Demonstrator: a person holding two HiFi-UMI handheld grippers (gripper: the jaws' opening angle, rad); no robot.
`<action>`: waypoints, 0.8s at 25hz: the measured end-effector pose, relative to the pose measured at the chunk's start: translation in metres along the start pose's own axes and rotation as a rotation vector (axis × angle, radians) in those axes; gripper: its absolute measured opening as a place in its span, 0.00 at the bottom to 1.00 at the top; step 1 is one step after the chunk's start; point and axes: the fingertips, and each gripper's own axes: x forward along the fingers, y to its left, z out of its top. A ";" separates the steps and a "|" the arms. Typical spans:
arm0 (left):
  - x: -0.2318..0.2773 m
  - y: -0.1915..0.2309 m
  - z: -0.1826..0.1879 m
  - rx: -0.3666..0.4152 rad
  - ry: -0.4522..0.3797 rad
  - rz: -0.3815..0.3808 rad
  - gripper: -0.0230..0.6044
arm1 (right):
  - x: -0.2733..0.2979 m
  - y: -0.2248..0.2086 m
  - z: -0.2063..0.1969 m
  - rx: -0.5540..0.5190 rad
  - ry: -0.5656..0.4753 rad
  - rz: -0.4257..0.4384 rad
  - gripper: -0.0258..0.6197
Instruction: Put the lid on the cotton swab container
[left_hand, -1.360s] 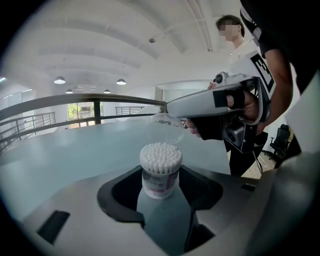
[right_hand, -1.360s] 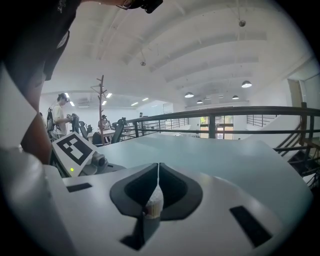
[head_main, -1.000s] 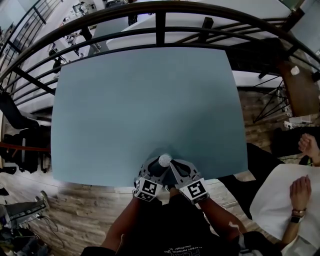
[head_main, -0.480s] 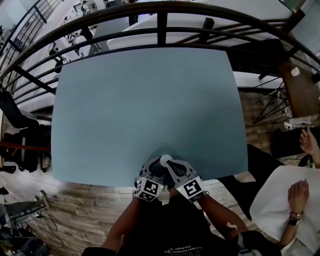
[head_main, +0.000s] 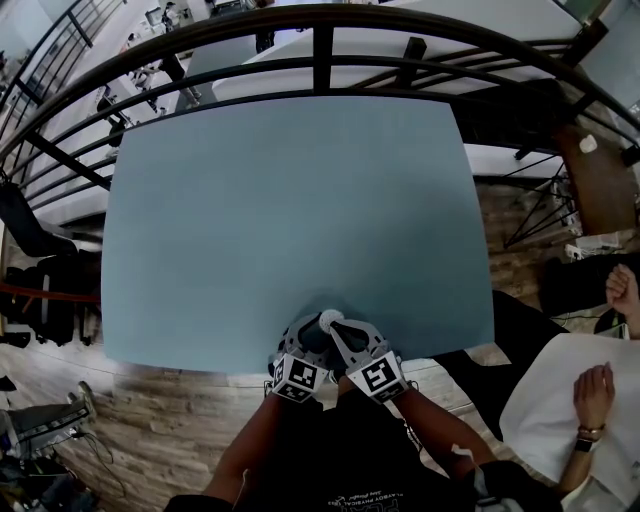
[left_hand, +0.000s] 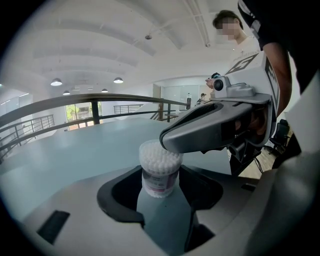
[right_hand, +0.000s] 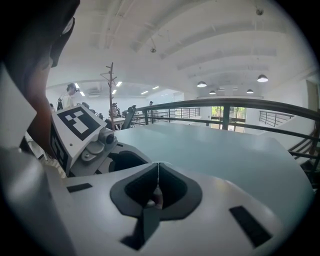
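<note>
Clamping the cotton swab container (left_hand: 160, 162) by its sides at the near edge of the blue table (head_main: 290, 200), the left gripper (left_hand: 160, 176) holds it upright, swab tips bare. Just right of it, the right gripper (right_hand: 158, 175), jaws pressed together, hangs its tip over the rim; no lid shows clearly. Capping looks unfinished: the next move needs a lid set squarely and pressed down.

Cotton swab container (left_hand: 160, 172) standing on the table (head_main: 290, 200) at its near edge, between the left gripper (head_main: 312, 335) jaws, right gripper (head_main: 337, 331) just right of it, tip over its top, railing (head_main: 320, 50) behind the table
</note>
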 end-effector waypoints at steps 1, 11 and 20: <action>0.000 0.000 0.000 0.002 0.000 -0.001 0.43 | 0.000 0.001 -0.001 -0.014 0.005 0.000 0.07; -0.001 -0.001 0.001 -0.011 -0.015 -0.023 0.43 | 0.000 0.000 0.003 -0.009 -0.029 0.025 0.07; -0.011 0.003 -0.002 -0.043 -0.049 -0.027 0.43 | 0.001 0.002 0.002 -0.009 -0.036 0.025 0.07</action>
